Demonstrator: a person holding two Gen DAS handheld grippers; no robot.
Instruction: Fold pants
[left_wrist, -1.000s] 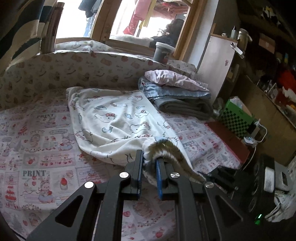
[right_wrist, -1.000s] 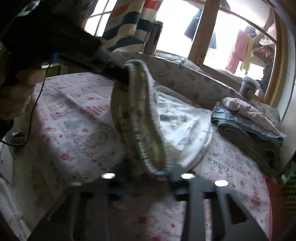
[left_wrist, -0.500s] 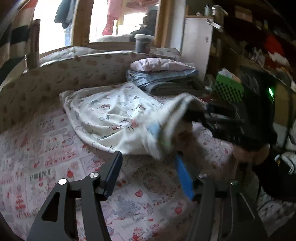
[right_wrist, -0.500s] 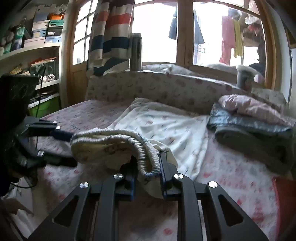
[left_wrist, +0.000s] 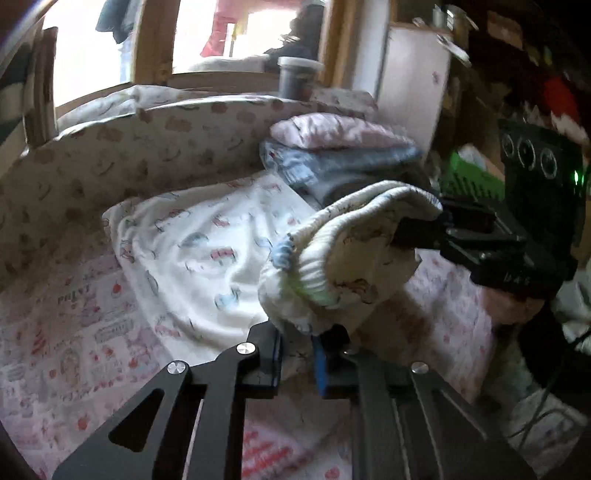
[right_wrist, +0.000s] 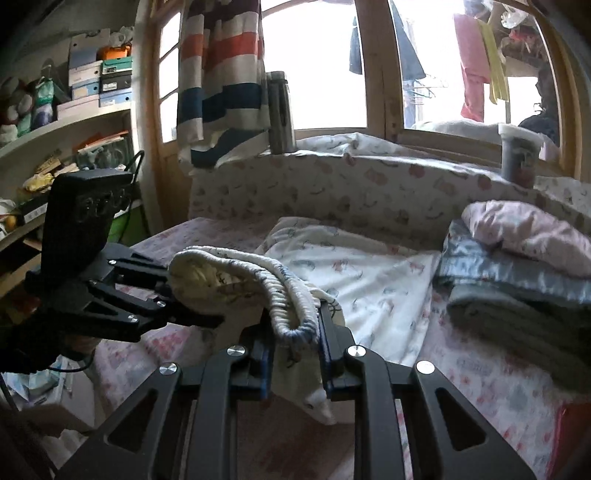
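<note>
A second ago the left tool (left_wrist: 297, 354) pinched the waistband close to the right tool; half a second ago its jaws stood wide and empty, and now they are closing on the fabric again, further along the band. The blue pads sit on either side of the cloth just under the ribbed elastic, nearly together, so I judge the grip as taken. The right tool (right_wrist: 293, 354) has risen a little and keeps its narrow clamp on the other end of the waistband (right_wrist: 291, 306), the ribbed edge looped up between its pads.

Between the two tools the waistband of the pants (left_wrist: 207, 258) hangs lifted and arched, its opening slack. The legs of the white cartoon-print pants trail away flat over the bed (left_wrist: 66, 354), toward the padded headboard. Just beyond them lies a stack of folded clothes (right_wrist: 517, 273), near but apart.

The regrip means the waist is now held at two spread points. That suits pulling the band taut and flat before any fold, which is not yet begun.
</note>
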